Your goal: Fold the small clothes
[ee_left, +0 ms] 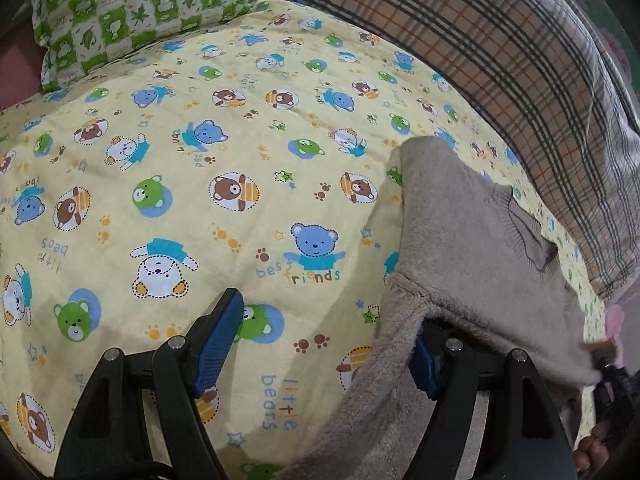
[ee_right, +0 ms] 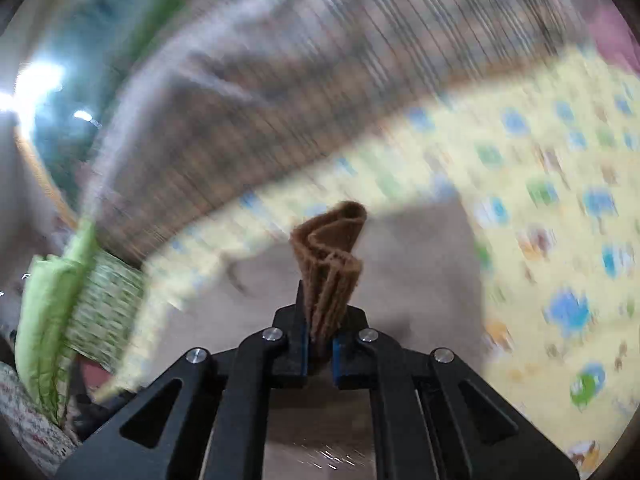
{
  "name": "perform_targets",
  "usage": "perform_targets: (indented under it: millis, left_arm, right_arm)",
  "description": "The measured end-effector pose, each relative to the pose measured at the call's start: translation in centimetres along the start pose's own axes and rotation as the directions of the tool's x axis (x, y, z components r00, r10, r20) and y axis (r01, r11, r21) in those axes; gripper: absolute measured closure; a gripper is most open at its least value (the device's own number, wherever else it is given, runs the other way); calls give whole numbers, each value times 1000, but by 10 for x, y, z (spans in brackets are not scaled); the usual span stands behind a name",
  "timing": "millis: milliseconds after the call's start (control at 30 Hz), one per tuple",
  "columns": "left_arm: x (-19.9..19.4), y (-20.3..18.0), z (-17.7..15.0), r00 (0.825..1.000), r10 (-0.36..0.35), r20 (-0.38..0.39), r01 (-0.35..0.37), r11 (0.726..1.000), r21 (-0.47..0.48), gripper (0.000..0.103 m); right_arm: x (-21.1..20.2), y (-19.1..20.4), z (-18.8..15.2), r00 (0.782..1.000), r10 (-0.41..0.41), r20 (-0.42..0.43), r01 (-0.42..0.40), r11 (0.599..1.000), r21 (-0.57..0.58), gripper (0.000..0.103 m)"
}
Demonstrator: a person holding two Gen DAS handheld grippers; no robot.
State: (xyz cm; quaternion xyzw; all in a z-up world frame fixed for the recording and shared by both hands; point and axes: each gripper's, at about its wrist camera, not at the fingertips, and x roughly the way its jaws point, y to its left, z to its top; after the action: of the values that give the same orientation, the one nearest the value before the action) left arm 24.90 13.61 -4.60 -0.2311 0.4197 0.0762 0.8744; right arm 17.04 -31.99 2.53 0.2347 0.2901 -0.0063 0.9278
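- The small beige fleecy garment [ee_left: 460, 216] lies on the right side of my yellow bear-print sheet [ee_left: 200, 184], its fuzzy inner face up along the near edge and a smoother knit part with a dark stitched seam further right.
- The near edge of the garment drapes over the right finger of my left tongs [ee_left: 320, 344]; those tongs stand spread wide, the left blue pad [ee_left: 216, 344] bare above the sheet, nothing pinched between them.
- My right tongs [ee_right: 320, 344] are pressed together on a bunched brown edge of cloth [ee_right: 330, 256], which sticks up in folds beyond the pads; beige cloth lies blurred under it.
- Past the garment a plaid blanket [ee_left: 500, 60] runs along the far side of the sheet.
- A green and white patterned pillow [ee_left: 132, 8] sits at the far left corner.
- The right wrist view is smeared, so little more can be told there.
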Motion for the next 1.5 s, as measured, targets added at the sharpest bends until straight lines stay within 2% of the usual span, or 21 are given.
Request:
perform_targets:
  millis: [33, 100, 167, 267, 400, 467, 767, 933, 1100, 1267, 1400, 1500]
  left_arm:
    - [0, 0, -1, 1000, 0, -3, 0, 1000, 5, 27]
    - [-2, 1, -1, 1000, -8, -16, 9, 1000, 9, 27]
    - [-5, 4, -3, 999, -14, -30, 14, 1000, 8, 27]
    - [-17, 11, -9, 999, -16, -43, 17, 1000, 21, 27]
    - [-43, 23, -29, 999, -10, -48, 13, 998, 68, 29]
    - [-54, 29, -40, 998, -13, -61, 18, 996, 85, 29]
    - [-107, 58, -90, 991, -64, -118, 77, 991, 114, 29]
    - [-138, 59, -123, 985, -97, -139, 123, 974, 189, 29]
    - [-159, 60, -155, 970, -148, -194, 191, 955, 228, 29]
    - [-173, 79, -186, 962, -146, -231, 204, 947, 248, 29]
    - [-187, 92, -209, 953, -166, -253, 230, 942, 246, 29]
    - [-189, 100, -223, 944, -181, -277, 250, 938, 240, 29]
  right_arm:
    - [5, -12, -6, 999, -6, -40, 7, 999, 46, 94]
    - [12, -22, -16, 989, -55, -136, 64, 996, 60, 92]
    - [2, -26, -26, 984, -69, -167, 82, 994, 67, 90]
    - [-26, -24, -33, 976, -140, -169, 142, 990, 1, 84]
    - [-61, -24, -40, 971, -181, -157, 175, 983, -51, 76]
    - [-78, -25, -45, 971, -178, -159, 170, 983, -63, 71]
    - [-124, -9, -73, 973, -150, -173, 130, 984, -120, 69]
    - [-146, -1, -93, 972, -152, -182, 123, 979, -161, 67]
    - [-170, -5, -117, 974, -96, -204, 70, 989, -131, 61]
    - [-205, -27, -142, 969, -12, -247, -4, 998, -62, 60]
    - [-224, -45, -171, 951, 38, -306, -47, 999, -24, 60]
    - [-219, -50, -191, 924, 104, -367, -105, 994, 19, 60]
